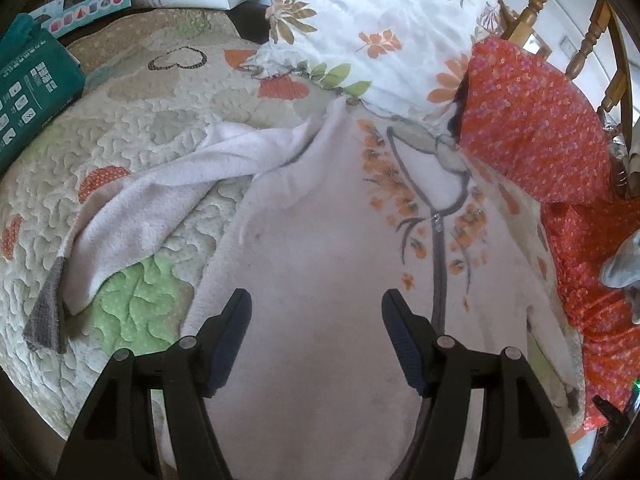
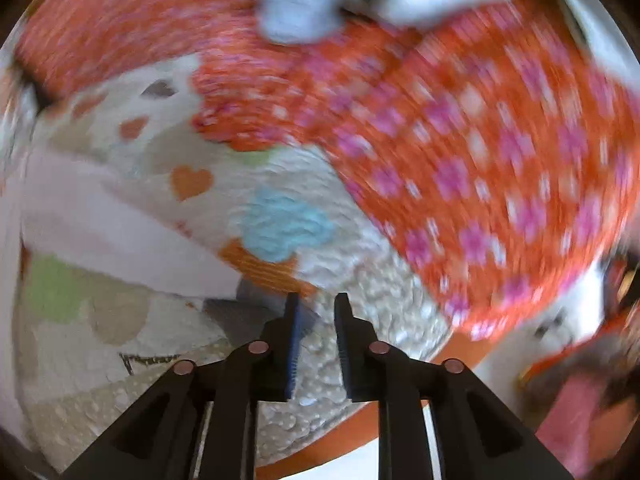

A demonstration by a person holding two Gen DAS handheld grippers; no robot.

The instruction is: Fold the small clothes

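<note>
A pale pink fleece jacket (image 1: 320, 264) with a gray zipper and orange flower print lies spread front-up on a quilted heart-patterned bedspread (image 1: 152, 92), one sleeve (image 1: 160, 200) flung out to the side and ending in a gray cuff. The left tongs (image 1: 316, 300) hover over the jacket's lower body with the jaws wide apart and nothing between them. In the blurred right wrist view, the right tongs (image 2: 316, 300) stand part open and empty above the bedspread, near the gray cuff (image 2: 240, 308) of the other sleeve and beside an orange floral garment (image 2: 480, 184); a flowered pillow (image 1: 380, 32) lies beyond the collar.
</note>
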